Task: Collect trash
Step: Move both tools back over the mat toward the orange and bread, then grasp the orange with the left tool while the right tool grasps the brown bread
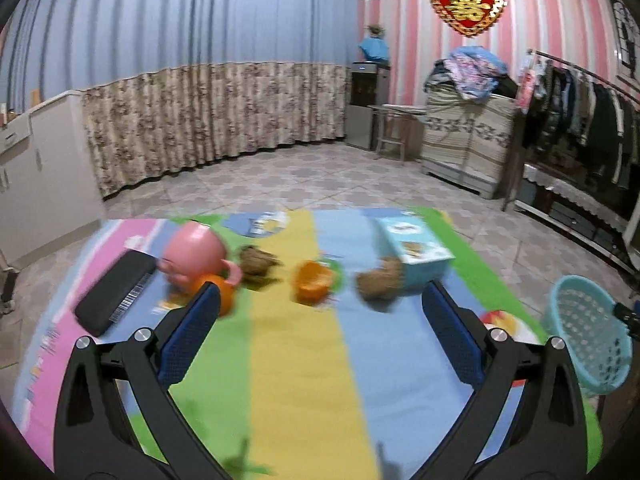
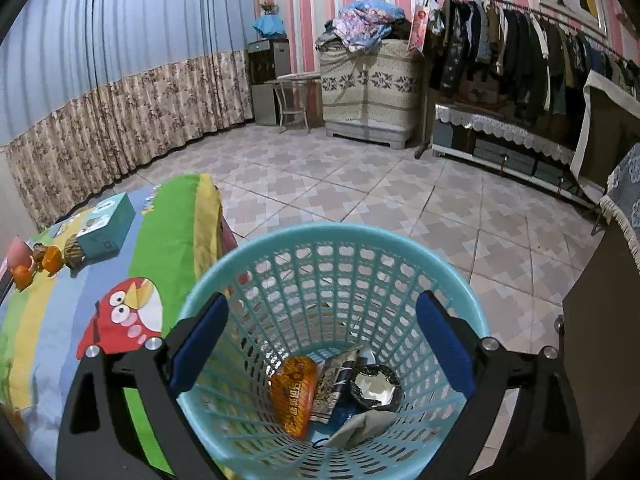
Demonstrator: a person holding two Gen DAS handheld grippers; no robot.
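Observation:
On the striped tablecloth (image 1: 296,360) lie orange peels (image 1: 314,282) (image 1: 218,290) and two brown crumpled scraps (image 1: 378,280) (image 1: 256,262). My left gripper (image 1: 320,300) is open and empty, hovering short of them. My right gripper (image 2: 322,312) is open and empty above the teal mesh basket (image 2: 332,256), which holds an orange wrapper (image 2: 294,392), a dark packet (image 2: 336,380) and a foil cup (image 2: 376,390). The basket also shows at the right in the left wrist view (image 1: 584,336).
A pink cup (image 1: 194,254), a black case (image 1: 116,292) and a teal box (image 1: 414,250) sit on the table. The table's right edge (image 2: 208,216) borders tiled floor (image 2: 360,184). A clothes rack (image 2: 520,40) and cabinet stand behind.

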